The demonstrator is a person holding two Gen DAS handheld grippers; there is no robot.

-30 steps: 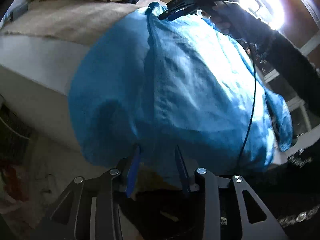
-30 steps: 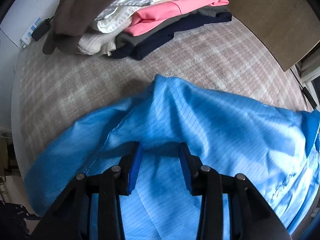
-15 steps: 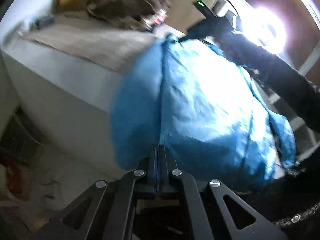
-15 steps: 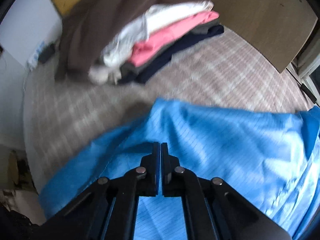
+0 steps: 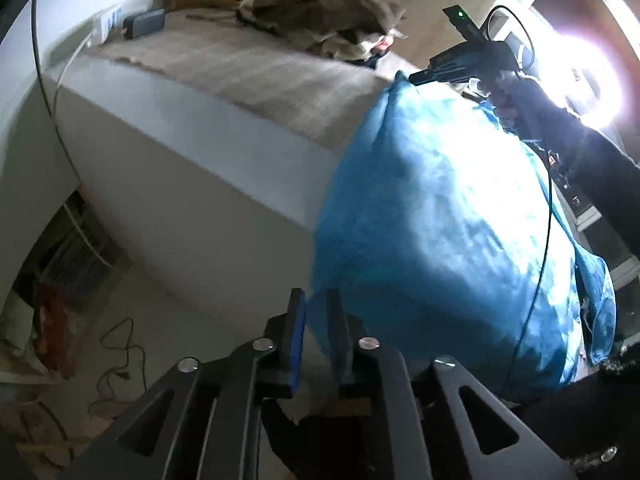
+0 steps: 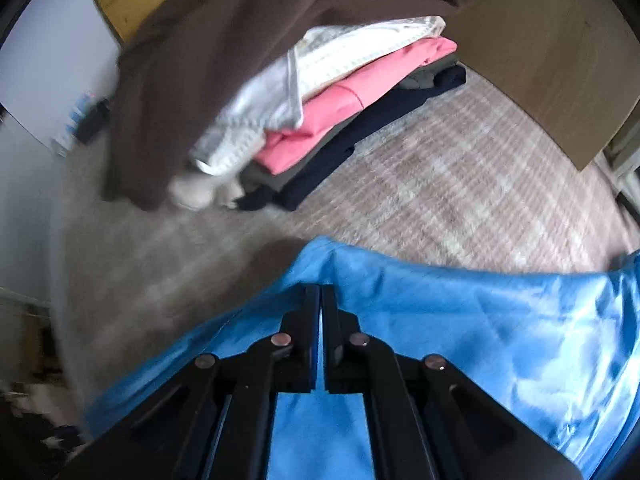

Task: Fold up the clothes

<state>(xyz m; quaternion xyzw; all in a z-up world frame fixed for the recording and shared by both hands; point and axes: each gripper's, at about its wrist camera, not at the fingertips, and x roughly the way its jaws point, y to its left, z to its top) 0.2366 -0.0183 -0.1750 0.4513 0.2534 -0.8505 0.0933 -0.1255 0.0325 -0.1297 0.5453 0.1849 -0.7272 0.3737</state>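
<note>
While the thin blue fabric garment (image 5: pixel 440 216) is draped over the bed (image 5: pixel 248 76) edge, its hem is pinched by the left claw (image 5: pixel 316 312) and its upper fold, at 12 o'clock, by the pressed-together right claw (image 6: pixel 321 300).

Open mattress (image 6: pixel 460 200) between blue garment (image 6: pixel 480 320) and clothes stack (image 6: pixel 328 112); passable. Stack blocks far edge, board (image 6: pixel 540 60) beside it. Charger (image 5: pixel 144 24) at far left corner. Floor (image 5: pixel 160 340) below bedside open, cable (image 5: pixel 120 356) lying there.
</note>
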